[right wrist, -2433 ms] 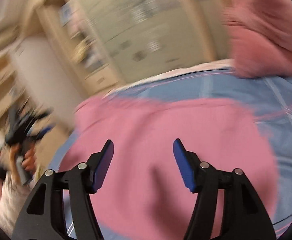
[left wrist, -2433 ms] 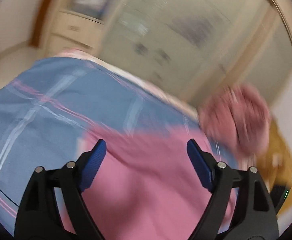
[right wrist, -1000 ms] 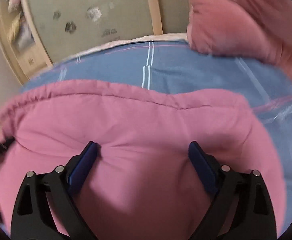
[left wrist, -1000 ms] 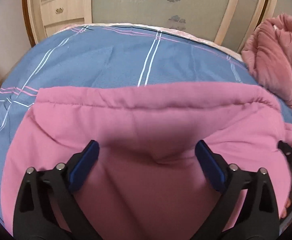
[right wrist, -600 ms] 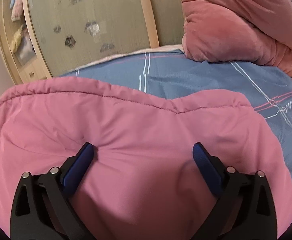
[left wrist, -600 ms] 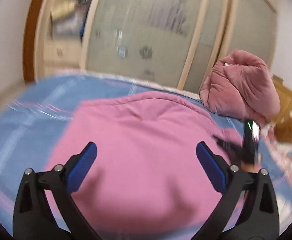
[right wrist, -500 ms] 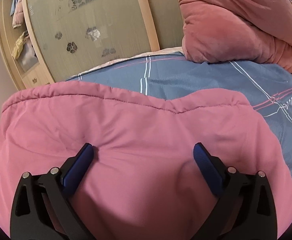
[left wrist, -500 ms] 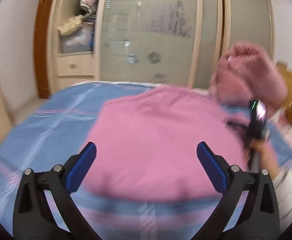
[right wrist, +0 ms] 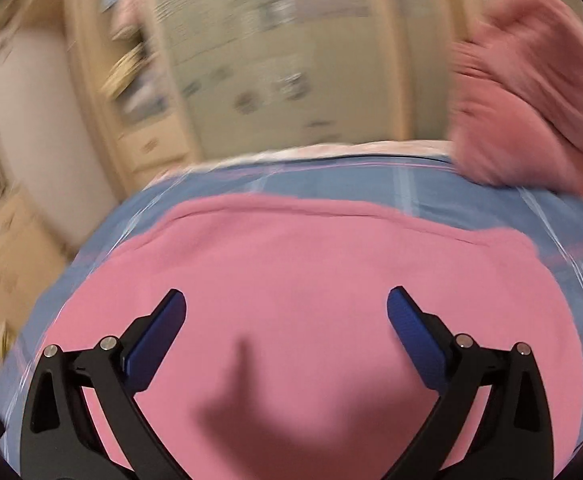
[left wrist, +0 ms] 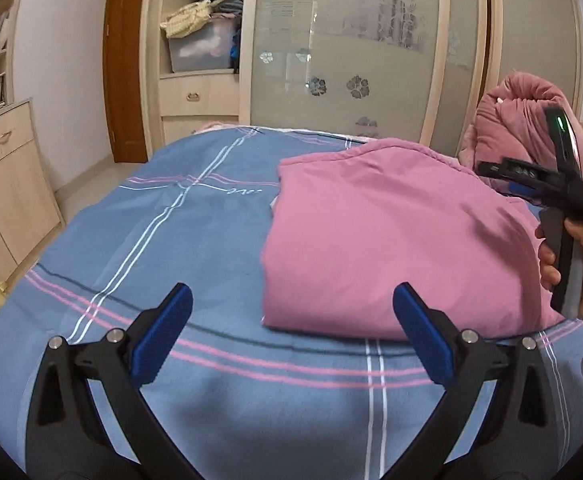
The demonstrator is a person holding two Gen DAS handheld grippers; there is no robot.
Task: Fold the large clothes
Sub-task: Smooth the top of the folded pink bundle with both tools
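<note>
Pink garment (left wrist: pixel 391 240): folded bundle on the blue plaid bed (left wrist: pixel 163 248), toward its right half. Left tongs (left wrist: pixel 291 328): wide, empty, now pulled back off the cloth they pressed a second ago. Right tongs (right wrist: pixel 287 332): wide, empty, lifting above the garment, view blurred. Fold judged complete.

Folded garment (left wrist: pixel 391 236) on the bed (left wrist: pixel 163 240), bundled quilt (left wrist: pixel 519 128) behind it, wardrobe (left wrist: pixel 351 48) beyond.
</note>
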